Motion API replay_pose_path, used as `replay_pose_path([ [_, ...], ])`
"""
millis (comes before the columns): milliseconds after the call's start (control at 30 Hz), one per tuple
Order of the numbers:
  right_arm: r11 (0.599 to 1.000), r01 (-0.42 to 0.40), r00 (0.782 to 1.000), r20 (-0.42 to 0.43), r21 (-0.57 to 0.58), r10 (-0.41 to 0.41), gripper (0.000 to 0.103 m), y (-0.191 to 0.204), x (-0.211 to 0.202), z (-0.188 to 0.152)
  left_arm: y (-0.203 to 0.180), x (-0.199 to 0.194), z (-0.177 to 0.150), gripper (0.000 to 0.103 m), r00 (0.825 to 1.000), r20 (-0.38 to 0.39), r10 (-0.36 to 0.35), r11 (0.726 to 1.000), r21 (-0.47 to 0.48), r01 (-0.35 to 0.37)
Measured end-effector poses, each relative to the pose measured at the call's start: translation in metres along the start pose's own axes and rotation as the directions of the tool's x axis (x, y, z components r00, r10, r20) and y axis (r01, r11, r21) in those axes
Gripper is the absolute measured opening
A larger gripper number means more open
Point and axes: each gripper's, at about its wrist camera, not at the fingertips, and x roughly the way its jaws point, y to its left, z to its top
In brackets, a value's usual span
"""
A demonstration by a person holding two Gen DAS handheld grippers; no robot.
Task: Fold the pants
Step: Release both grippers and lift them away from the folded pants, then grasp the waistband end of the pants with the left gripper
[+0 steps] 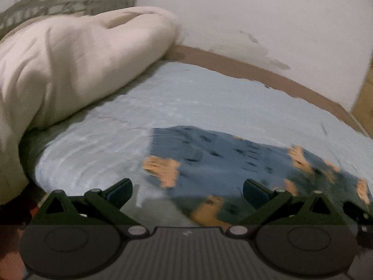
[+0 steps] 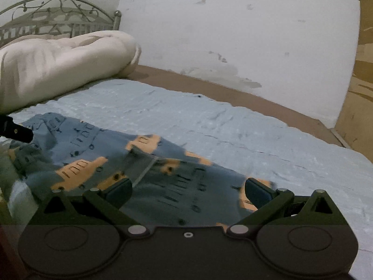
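Blue pants with orange bus prints (image 1: 233,163) lie on a light blue bed sheet (image 1: 186,98). My left gripper (image 1: 187,191) is open and empty, low over the near left edge of the pants. In the right wrist view the pants (image 2: 112,158) lie spread with a fold ridge in the middle. My right gripper (image 2: 187,191) is open and empty, over their near right end. A dark part of the left gripper (image 2: 16,131) shows at the left edge, over the pants' far end.
A bulky cream duvet (image 1: 77,65) is piled at the head of the bed, before a metal headboard (image 2: 58,14). A white wall (image 2: 233,35) and brown mattress edge (image 2: 209,86) run along the far side. A wooden panel (image 2: 359,93) stands at right.
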Motion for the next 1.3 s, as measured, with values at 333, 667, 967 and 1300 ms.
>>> replay_pose_path([
  [333,1.000,-0.002,0.999,-0.036,0.031,0.003,0.102,0.010,0.017,-0.021,0.050,0.038,0.006,0.103,0.984,-0.010,-0.180,0.965,-0.198,0.174],
  [667,0.999,0.030,1.000,0.010,0.016,-0.030,0.102,0.017,0.015,-0.029,0.053,0.038,0.007,0.103,0.977,-0.018,-0.211,0.954,-0.221,0.202],
  [967,0.998,0.056,0.998,0.036,-0.006,-0.055,0.102,0.023,0.013,-0.032,0.053,0.028,0.001,0.102,0.961,0.016,-0.276,0.912,-0.311,0.268],
  [1300,0.998,0.066,0.997,0.042,-0.014,-0.065,0.102,0.025,0.013,-0.032,0.058,0.027,-0.009,0.102,0.937,0.046,-0.346,0.832,-0.446,0.329],
])
